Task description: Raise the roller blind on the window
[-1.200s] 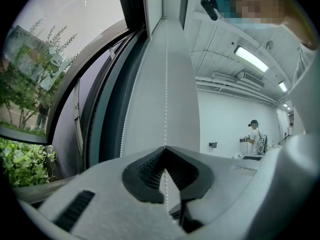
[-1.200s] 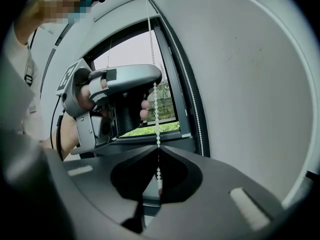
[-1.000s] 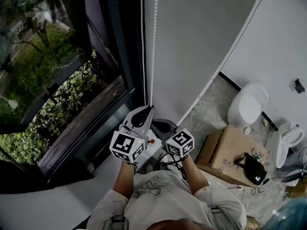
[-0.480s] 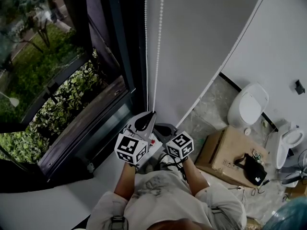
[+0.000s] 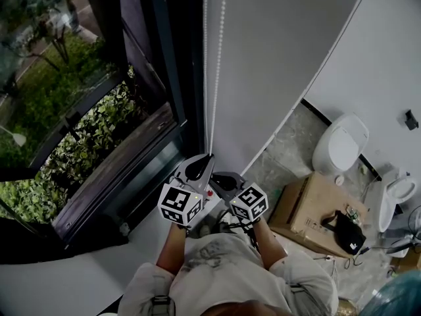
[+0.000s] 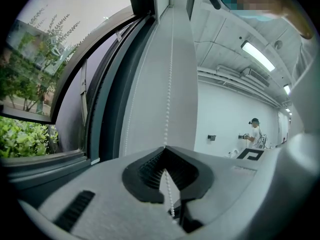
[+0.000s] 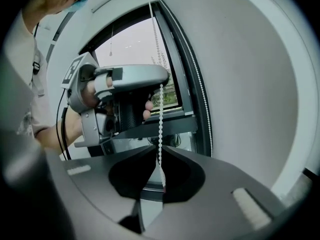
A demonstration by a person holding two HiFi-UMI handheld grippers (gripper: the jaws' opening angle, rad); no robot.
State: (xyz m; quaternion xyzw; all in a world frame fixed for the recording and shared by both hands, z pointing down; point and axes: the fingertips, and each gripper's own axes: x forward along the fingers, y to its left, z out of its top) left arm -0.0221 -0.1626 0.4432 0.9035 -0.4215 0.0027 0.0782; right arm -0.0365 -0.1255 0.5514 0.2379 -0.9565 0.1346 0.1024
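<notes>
A white bead chain (image 5: 206, 78) hangs in two strands beside the dark window frame (image 5: 172, 78). My left gripper (image 5: 208, 158) is shut on one strand, which runs through the closed jaw tips (image 6: 165, 148) and up the pale wall. Just below and to the right, my right gripper (image 5: 219, 178) is shut on the same bead chain (image 7: 160, 114), which drops from the left gripper (image 7: 131, 79) into its closed jaws (image 7: 161, 148). The second strand (image 7: 198, 84) hangs free along the frame. I cannot make out the blind's fabric in any view.
Green shrubs (image 5: 72, 143) show through the glass at left. A pale grey wall (image 5: 276, 58) rises right of the chain. On the floor at right stand a toilet (image 5: 339, 143) and a cardboard box (image 5: 312, 209) with a black bag (image 5: 345, 232).
Both grippers have dropped slightly lower and drifted a little right along the chain, staying closed on it. The chain has shifted slightly right in the head view.
</notes>
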